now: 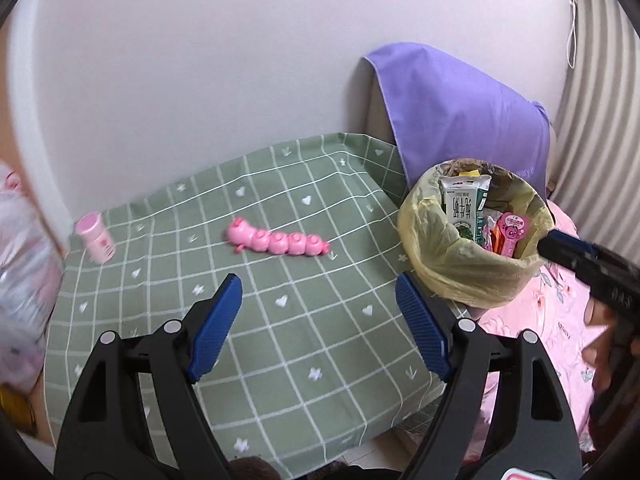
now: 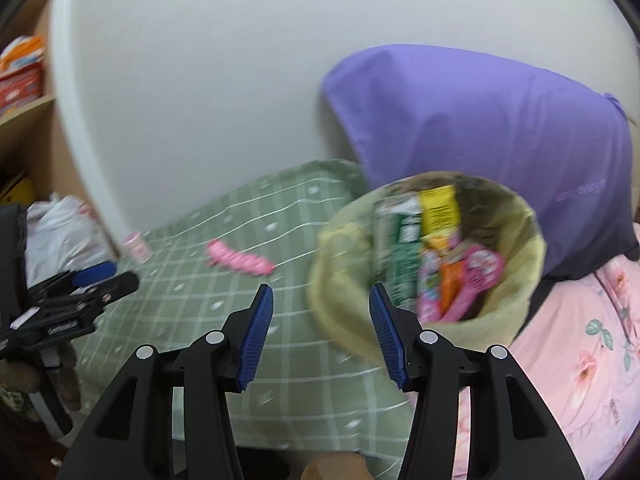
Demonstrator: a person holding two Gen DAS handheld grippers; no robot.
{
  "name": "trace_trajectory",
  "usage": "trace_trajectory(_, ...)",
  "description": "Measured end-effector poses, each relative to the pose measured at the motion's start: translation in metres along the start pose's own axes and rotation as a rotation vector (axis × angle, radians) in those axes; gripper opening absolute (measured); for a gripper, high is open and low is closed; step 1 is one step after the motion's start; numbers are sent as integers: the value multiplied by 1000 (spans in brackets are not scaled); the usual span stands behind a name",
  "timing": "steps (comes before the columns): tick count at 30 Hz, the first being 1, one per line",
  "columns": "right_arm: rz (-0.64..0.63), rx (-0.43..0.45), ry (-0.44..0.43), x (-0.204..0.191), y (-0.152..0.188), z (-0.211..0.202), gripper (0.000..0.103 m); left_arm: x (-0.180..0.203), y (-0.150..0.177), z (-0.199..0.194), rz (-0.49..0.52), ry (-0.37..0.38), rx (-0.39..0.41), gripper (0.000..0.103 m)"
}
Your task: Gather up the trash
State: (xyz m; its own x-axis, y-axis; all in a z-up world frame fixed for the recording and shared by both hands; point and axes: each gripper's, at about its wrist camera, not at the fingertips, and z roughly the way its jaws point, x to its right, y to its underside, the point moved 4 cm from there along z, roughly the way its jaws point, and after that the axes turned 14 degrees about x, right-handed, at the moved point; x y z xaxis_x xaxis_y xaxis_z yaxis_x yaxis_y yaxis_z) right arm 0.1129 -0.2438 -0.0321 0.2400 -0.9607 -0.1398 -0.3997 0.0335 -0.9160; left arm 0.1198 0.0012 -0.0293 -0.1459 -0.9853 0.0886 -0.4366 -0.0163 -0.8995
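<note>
Risk: both your left gripper [image 1: 318, 330] and right gripper [image 2: 320, 336] hang empty, jaws apart. Trash bin [image 1: 452, 276] sits full at 2 o'clock on the worktop [image 1: 304, 352] edge; a nudge tips it. Pink caterpillar toy [image 1: 278, 242] at 12 and pink bottle [image 1: 97, 240] at 10 may not be trash.

Green checked tablecloth [image 1: 256, 344], pink toy [image 1: 276, 242], yellow-lined bin [image 1: 432, 248], purple pillow [image 1: 464, 120].

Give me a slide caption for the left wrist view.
Open left hand-held gripper over green checked tablecloth; pink caterpillar toy and pink bottle remain, lined trash bin full.
</note>
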Motion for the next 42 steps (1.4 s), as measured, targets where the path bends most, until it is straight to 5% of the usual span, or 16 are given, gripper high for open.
trace_trajectory(8,-67,48,-31,-41,14,-30,48,-7,5,-41,25,-149,30,73)
trace_trajectory(42,-46,63,-26,-52,28,-49,48,17,6,-67,43,-153,33,70)
